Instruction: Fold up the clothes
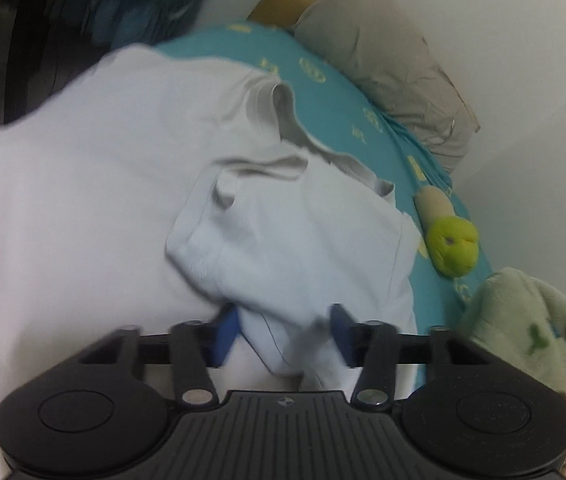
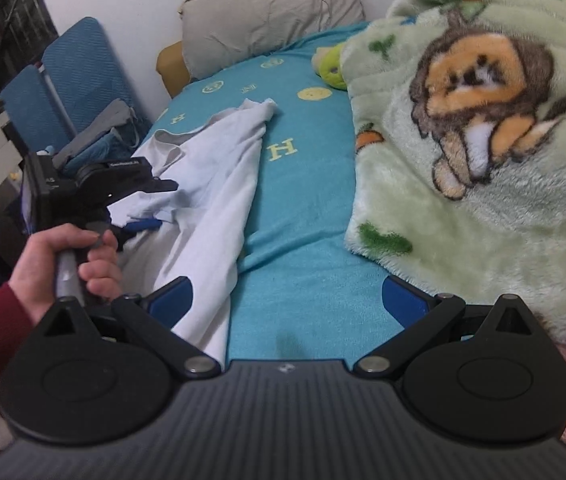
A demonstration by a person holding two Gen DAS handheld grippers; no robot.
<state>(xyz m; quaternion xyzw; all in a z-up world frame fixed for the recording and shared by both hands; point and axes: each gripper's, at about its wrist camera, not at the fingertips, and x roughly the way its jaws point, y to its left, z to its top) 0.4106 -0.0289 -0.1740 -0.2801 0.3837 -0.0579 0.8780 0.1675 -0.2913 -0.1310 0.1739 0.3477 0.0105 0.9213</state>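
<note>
Pale blue garment (image 2: 211, 184) lying rumpled along the left side of the teal bed sheet (image 2: 307, 216), collar end far, hem near; fleece blanket (image 2: 483, 184) heaped on the right. Left gripper (image 1: 283, 332) low over the cloth with a bunched fold between its blue pads; whether clamped or merely straddling, cannot tell. Right gripper (image 2: 287, 300) hovering released over bare sheet, holding nothing. Best done by pinching one clean edge, lifting enough to free creases, then spreading flat, clear of the blanket, before folding
</note>
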